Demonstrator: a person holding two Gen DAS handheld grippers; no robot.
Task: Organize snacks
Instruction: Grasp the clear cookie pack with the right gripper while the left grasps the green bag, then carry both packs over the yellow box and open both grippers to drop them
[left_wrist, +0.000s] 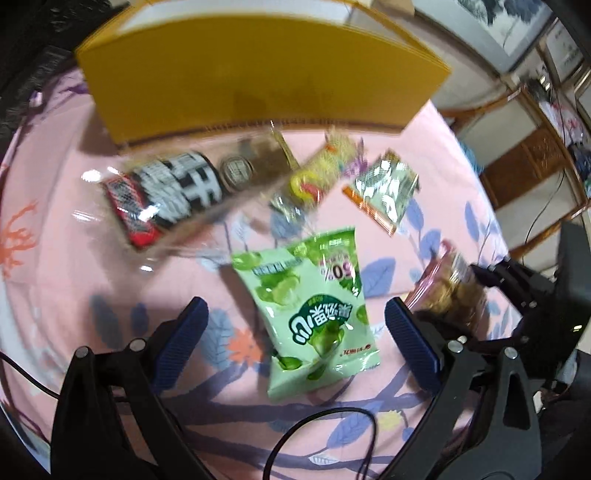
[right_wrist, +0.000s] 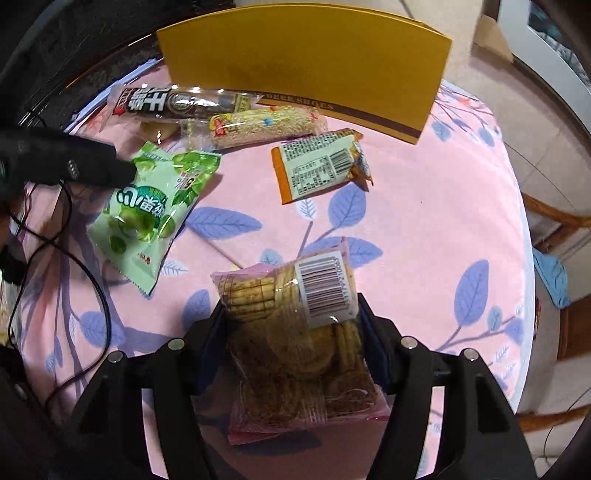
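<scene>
My right gripper (right_wrist: 291, 325) is shut on a clear pack of round biscuits (right_wrist: 295, 332) with a barcode label, held just above the pink cloth; the pack also shows in the left wrist view (left_wrist: 454, 291). My left gripper (left_wrist: 295, 314) is open, its blue pads either side of a green candy bag (left_wrist: 314, 306), also in the right wrist view (right_wrist: 147, 206). Beyond lie a black snack bar (right_wrist: 173, 103), a sesame bar (right_wrist: 262, 125) and an orange-edged packet (right_wrist: 317, 166). A yellow box (right_wrist: 310, 70) stands at the back.
The round table has a pink leaf-print cloth (right_wrist: 424, 229). Black cables (right_wrist: 74, 258) trail at the left. Wooden chairs (right_wrist: 554, 218) stand past the right edge. The yellow box also shows in the left wrist view (left_wrist: 258, 74).
</scene>
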